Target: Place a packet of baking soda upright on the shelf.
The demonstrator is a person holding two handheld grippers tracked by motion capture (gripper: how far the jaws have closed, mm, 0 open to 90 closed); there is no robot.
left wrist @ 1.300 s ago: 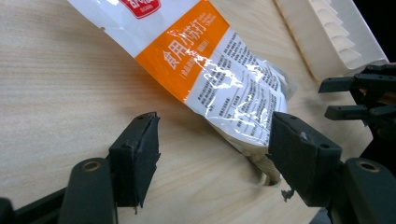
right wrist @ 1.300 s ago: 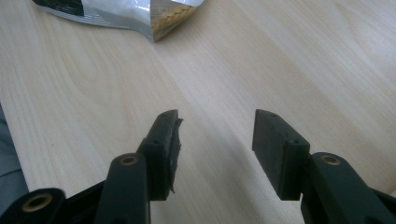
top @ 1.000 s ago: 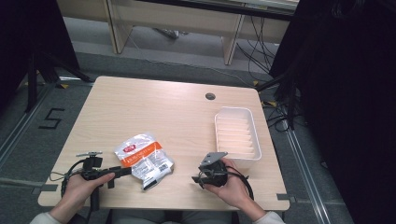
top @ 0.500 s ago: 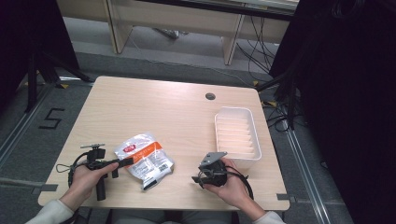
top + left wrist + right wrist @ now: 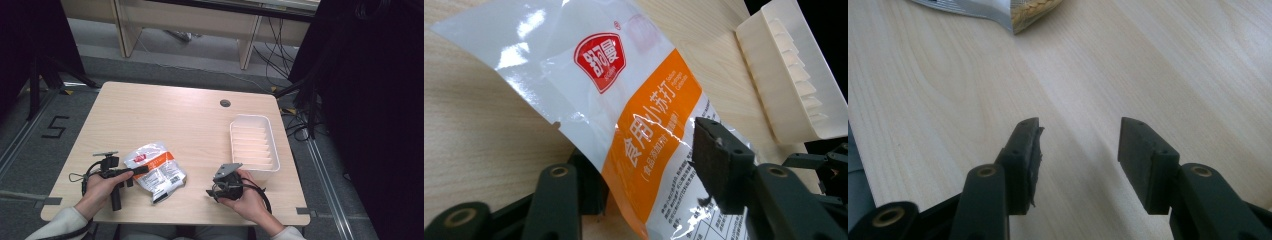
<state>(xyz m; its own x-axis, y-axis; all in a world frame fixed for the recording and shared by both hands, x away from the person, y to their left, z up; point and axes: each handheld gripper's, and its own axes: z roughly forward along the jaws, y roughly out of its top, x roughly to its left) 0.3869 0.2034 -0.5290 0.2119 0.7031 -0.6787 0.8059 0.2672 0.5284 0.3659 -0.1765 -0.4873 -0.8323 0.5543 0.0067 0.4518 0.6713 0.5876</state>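
Note:
A white and orange snack bag (image 5: 156,169) with a red logo lies near the table's front edge. My left gripper (image 5: 141,171) reaches it from the left, and its jaws have just been closing. In the left gripper view the bag (image 5: 634,95) runs between the jaws of the left gripper (image 5: 649,155): one pad (image 5: 719,160) lies over it and the other jaw is hidden under it, with a gap still left. My right gripper (image 5: 212,192) rests to the bag's right; in its own view the right gripper (image 5: 1080,135) is open over bare wood, with the bag's corner (image 5: 1020,11) ahead.
A white ribbed tray (image 5: 233,142) stands at the right of the wooden table (image 5: 175,115), just beyond the right hand. The left gripper view has the same tray (image 5: 794,85) at its upper right. A round cable hole (image 5: 225,103) sits near the far edge.
My left gripper has slid right until its jaws straddle the bag's left edge, and the jaws have narrowed. The right gripper and the bag have stayed put.

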